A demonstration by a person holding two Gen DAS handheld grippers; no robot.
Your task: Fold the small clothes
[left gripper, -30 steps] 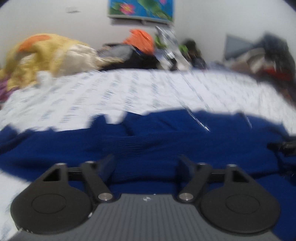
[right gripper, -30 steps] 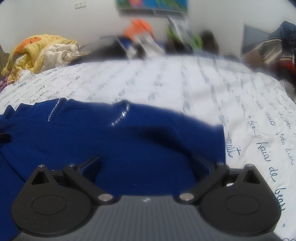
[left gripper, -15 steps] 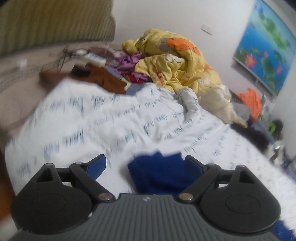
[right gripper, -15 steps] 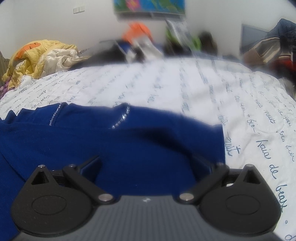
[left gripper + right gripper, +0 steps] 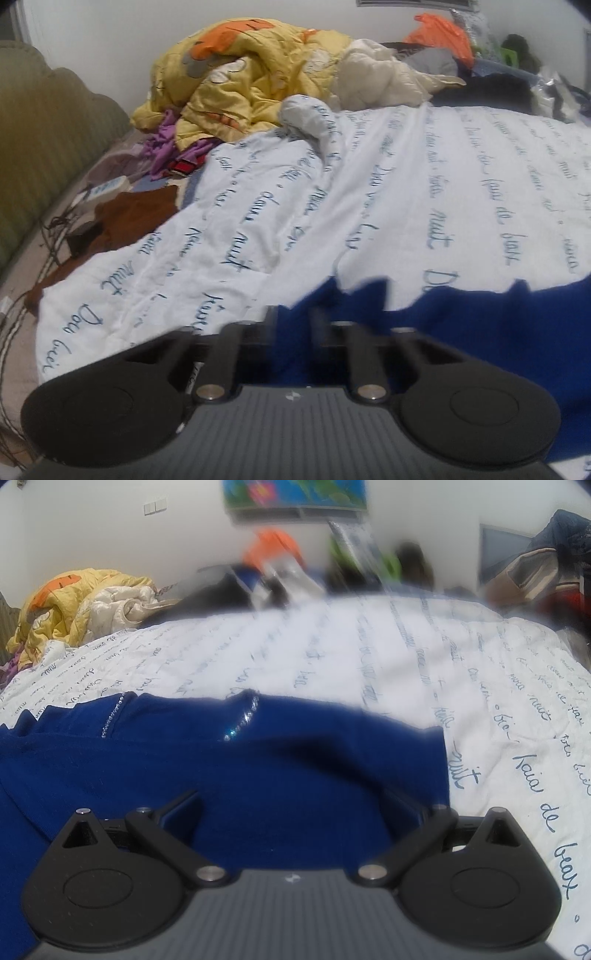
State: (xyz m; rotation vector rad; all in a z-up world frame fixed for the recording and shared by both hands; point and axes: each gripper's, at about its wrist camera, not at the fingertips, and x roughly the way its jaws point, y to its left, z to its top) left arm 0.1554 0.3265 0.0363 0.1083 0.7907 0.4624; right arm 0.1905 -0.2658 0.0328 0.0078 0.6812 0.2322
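While royal-blue knit garment lies lengthwise left-right on script-printed white sheet, left gripper, apart earlier, just closed, clamping garment edge; right gripper spread wide.

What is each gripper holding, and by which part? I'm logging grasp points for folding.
The left gripper has just closed on the blue garment at its left edge. The right gripper is open over it, holding nothing.

White script-printed bedspread, yellow quilt, wall picture
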